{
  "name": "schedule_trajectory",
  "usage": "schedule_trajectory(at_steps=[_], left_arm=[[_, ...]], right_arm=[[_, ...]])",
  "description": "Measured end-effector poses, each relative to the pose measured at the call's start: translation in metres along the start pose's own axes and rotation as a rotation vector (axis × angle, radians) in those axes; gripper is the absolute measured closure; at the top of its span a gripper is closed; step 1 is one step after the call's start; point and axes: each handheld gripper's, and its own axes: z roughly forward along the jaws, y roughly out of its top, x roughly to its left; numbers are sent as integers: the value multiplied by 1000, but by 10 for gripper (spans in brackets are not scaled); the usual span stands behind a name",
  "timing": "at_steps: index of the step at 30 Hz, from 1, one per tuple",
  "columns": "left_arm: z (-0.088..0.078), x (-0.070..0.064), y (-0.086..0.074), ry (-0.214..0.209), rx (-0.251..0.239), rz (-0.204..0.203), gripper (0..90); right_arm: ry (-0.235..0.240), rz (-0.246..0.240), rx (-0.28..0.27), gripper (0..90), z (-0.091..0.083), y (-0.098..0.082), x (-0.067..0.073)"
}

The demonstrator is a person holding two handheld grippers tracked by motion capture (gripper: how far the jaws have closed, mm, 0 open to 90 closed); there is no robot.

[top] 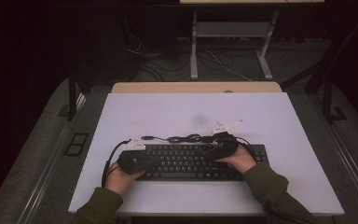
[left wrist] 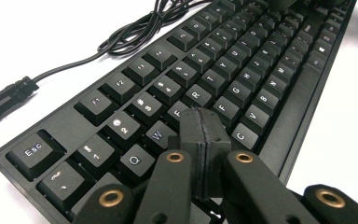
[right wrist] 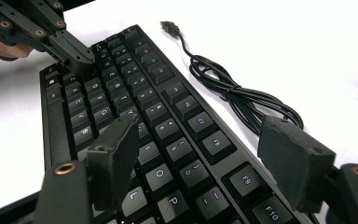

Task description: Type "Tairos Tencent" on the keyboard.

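Olive-green long sleeves [top: 103,205] on both forearms, cuffs at wrists. Left gripper [left wrist: 204,122]: matte black, angular linkage arms, brass-ringed pivot holes at 6 o'clock of its view. Right gripper [right wrist: 200,144]: same black build, flat rough-edged pads, brass rings. Pale grey three-cornered plate atop each; black cable trailing.

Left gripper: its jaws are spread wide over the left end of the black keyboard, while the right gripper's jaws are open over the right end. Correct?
Not quite. The left gripper has its jaws shut together, tips over the keyboard near the D key; the left gripper view shows it. The right gripper is open over the right end, as stated.
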Motion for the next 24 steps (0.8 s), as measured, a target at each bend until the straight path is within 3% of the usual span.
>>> schedule_trajectory(at_steps=[13,24], left_arm=[[-5,-4,5,-26,-20,12,888],[1,-16,9,-72,-11,37,888]], right_arm=[[-2,-1,-1,287,0,0,0],[-5,-2,-4,285,0,0,0]])
